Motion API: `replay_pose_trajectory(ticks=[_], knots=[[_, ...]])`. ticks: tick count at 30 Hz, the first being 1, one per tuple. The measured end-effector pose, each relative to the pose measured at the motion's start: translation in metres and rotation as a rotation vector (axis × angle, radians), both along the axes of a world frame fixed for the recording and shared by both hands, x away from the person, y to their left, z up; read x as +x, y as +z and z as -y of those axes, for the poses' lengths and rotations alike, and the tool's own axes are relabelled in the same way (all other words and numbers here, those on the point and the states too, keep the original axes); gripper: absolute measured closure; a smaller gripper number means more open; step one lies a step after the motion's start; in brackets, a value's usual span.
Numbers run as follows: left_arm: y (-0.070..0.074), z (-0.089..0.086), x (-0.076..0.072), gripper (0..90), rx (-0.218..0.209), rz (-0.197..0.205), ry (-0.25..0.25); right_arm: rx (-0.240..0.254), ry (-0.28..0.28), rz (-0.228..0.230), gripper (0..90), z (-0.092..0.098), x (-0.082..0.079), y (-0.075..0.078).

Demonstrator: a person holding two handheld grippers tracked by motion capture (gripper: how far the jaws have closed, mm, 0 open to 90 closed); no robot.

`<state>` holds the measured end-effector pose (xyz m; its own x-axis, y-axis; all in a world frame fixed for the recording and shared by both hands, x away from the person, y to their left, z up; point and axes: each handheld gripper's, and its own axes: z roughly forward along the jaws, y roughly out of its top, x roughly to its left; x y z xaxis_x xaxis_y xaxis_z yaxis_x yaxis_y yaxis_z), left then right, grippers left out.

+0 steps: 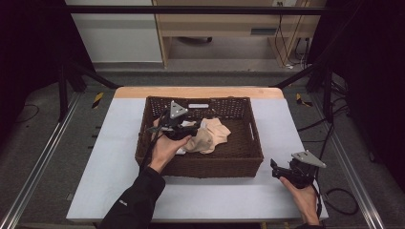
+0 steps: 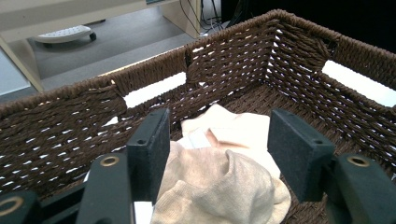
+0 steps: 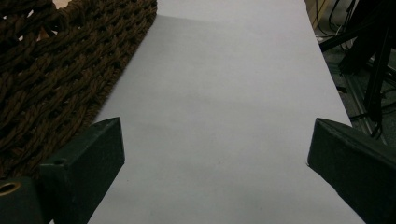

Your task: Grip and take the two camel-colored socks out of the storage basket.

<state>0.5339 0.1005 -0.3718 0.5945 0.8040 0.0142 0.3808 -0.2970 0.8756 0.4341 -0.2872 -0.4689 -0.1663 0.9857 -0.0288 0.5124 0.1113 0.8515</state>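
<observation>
High view: the left tool (image 1: 184, 130) is inside the wicker basket (image 1: 157, 162), over its left half, hovering at a heap of pale cloth (image 1: 212, 136) that lies on the basket floor near the middle. The right tool (image 1: 282, 171) rests over the bare surface (image 1: 114, 143), right of the basket's near right corner, well apart from the cloth.

Left gripper view: the left tool (image 2: 219, 149) has its jaws spread wide, one on each side of the beige cloth (image 2: 219, 182). The fabric bulges up between them; the left pad sits right against a fold, the right pad stands off it, and nothing is squeezed. A white piece (image 2: 198, 138) peeks out beneath the beige one.

Right gripper view: the right tool (image 3: 215, 154) also stands wide, with bare surface (image 3: 224, 93) between its jaws and the basket wall (image 3: 60, 70) at the left.

My reading is that this is the reach-and-grasp step: the left tool is lined up to take the cloth out of the basket. The next move probably calls for sinking a little deeper so the pads straddle a thick fold, then closing firmly and lifting straight up, clear of the far and left walls. Soft fabric may slip, or drag the white piece along.
</observation>
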Motion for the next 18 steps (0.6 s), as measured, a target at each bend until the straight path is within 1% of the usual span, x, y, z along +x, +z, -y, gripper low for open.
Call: replay_pose_trajectory(ticks=[1, 2, 3, 4, 5, 7, 8, 9, 10, 11, 12, 13, 14, 15, 16, 17, 18], knots=[[0.000, 0.000, 0.000, 38.2, 0.000, 0.000, 0.000, 0.000, 0.000, 0.000, 3.8, 0.000, 0.000, 0.000], [-0.003, 0.000, 0.003, 37.7, 0.016, -0.002, -0.002, 0.000, -0.008, -0.008, 3.6, 0.000, 0.001, 0.000], [-0.003, 0.000, 0.003, 37.7, 0.016, -0.002, -0.002, 0.000, -0.008, -0.008, 3.6, 0.000, 0.001, 0.000], [-0.006, 0.000, 0.007, 37.7, 0.025, -0.010, -0.011, -0.016, -0.018, -0.009, 4.0, 0.000, 0.001, -0.001], [-0.006, 0.000, 0.007, 37.7, 0.025, -0.010, -0.011, -0.026, -0.018, -0.003, 4.2, 0.000, 0.001, -0.001], [-0.012, 0.001, 0.013, 37.7, 0.038, -0.030, -0.012, -0.036, -0.018, 0.010, 4.1, -0.001, 0.001, -0.001], [-0.012, 0.001, 0.013, 37.7, 0.038, -0.030, -0.012, -0.036, -0.018, 0.010, 4.1, -0.001, 0.001, -0.001], [-0.014, 0.002, 0.013, 37.7, 0.048, -0.039, -0.015, -0.036, -0.018, 0.014, 3.9, -0.001, 0.001, -0.001], [-0.016, 0.004, 0.014, 37.7, 0.062, -0.045, -0.019, -0.029, -0.020, 0.010, 3.7, -0.001, 0.001, -0.001], [-0.021, 0.007, 0.015, 37.7, 0.092, -0.057, -0.026, -0.033, -0.021, 0.010, 3.6, 0.000, 0.002, -0.002], [-0.021, 0.007, 0.015, 37.8, 0.092, -0.057, -0.026, -0.033, -0.021, 0.010, 3.6, 0.000, 0.002, -0.002], [-0.026, 0.010, 0.016, 37.8, 0.097, -0.074, -0.028, -0.028, -0.023, 0.007, 3.6, 0.000, 0.001, -0.001], [-0.026, 0.010, 0.016, 38.2, 0.097, -0.074, -0.028, -0.028, -0.022, 0.008, 3.7, 0.000, 0.001, -0.001], [-0.031, 0.011, 0.018, 38.8, 0.113, -0.092, -0.033, -0.020, -0.023, 0.006, 3.7, 0.000, 0.001, -0.001], [-0.031, 0.011, 0.018, 39.6, 0.113, -0.092, -0.033, -0.020, -0.023, 0.006, 3.7, 0.000, 0.001, -0.001], [-0.034, 0.013, 0.018, 41.0, 0.131, -0.111, -0.045, -0.025, -0.019, 0.006, 3.7, 0.000, 0.001, -0.001], [-0.034, 0.013, 0.018, 42.4, 0.131, -0.111, -0.045, -0.026, -0.018, 0.005, 3.8, 0.000, 0.002, -0.002]])
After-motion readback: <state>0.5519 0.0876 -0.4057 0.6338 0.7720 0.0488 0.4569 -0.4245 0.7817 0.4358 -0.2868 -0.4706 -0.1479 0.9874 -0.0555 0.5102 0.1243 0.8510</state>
